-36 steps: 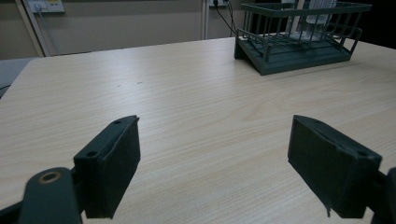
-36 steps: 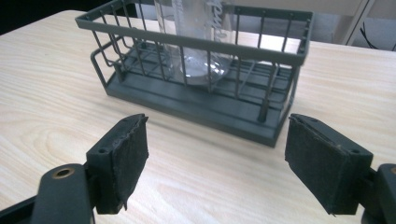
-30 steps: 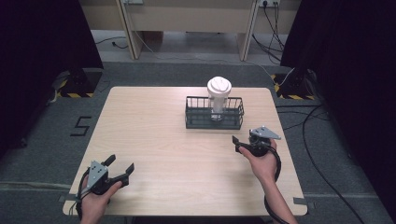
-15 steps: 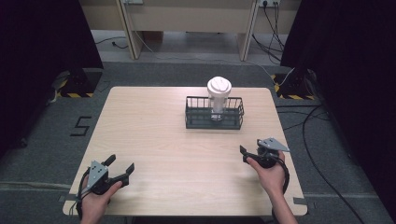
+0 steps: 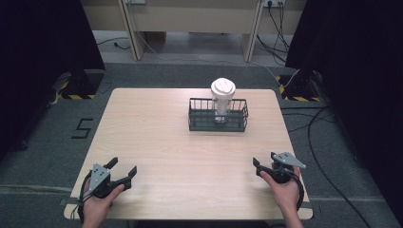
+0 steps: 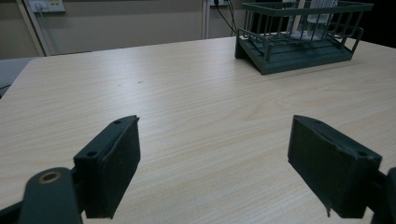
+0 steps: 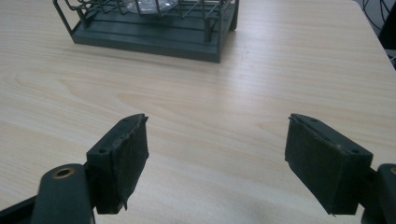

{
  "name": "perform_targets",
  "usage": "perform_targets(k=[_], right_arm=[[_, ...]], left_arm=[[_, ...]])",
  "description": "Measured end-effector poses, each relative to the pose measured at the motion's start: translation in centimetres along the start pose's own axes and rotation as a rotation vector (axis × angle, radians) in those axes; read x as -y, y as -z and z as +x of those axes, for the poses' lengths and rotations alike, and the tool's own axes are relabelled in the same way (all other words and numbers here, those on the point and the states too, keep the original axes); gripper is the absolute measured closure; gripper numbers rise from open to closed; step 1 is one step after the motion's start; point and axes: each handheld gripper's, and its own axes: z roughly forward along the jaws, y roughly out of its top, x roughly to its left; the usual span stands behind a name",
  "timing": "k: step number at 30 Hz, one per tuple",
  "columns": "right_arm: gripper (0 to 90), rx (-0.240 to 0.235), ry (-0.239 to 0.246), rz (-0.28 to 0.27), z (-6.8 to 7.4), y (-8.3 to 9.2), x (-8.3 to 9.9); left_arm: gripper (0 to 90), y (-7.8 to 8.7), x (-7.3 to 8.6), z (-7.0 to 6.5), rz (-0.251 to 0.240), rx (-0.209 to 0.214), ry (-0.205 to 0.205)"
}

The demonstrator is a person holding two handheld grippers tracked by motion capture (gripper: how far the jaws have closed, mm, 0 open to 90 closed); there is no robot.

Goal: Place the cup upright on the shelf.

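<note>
Lidded cup, seemingly clear-walled, upright in wire basket; both grippers released, empty.

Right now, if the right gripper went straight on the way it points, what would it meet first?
Probably the dark wire basket. The right gripper, jaws open and empty, aims over bare table toward the basket's right end; it might just pass that corner, as depth is unclear.

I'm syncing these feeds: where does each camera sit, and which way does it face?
High view: above the near side, looking forward and down on the table; both hands, left gripper and right gripper.
Left gripper view: low on the table, toward the basket; own open jaws.
Right gripper view: low, toward the basket; own open jaws.
All share the basket with the cup.
</note>
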Motion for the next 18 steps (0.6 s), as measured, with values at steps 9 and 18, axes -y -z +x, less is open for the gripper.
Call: perform_targets(k=[9, 18], right_arm=[[22.4, 0.005, -0.014, -0.034, -0.4, 0.6, 1.3], [22.4, -0.008, -0.040, -0.079, -0.6, 0.7, 2.0]], left_arm=[[16.6, 0.0, 0.0, 0.0, 0.002, 0.000, 0.000], [16.5, -0.1, 0.0, 0.0, 0.005, 0.001, -0.002]])
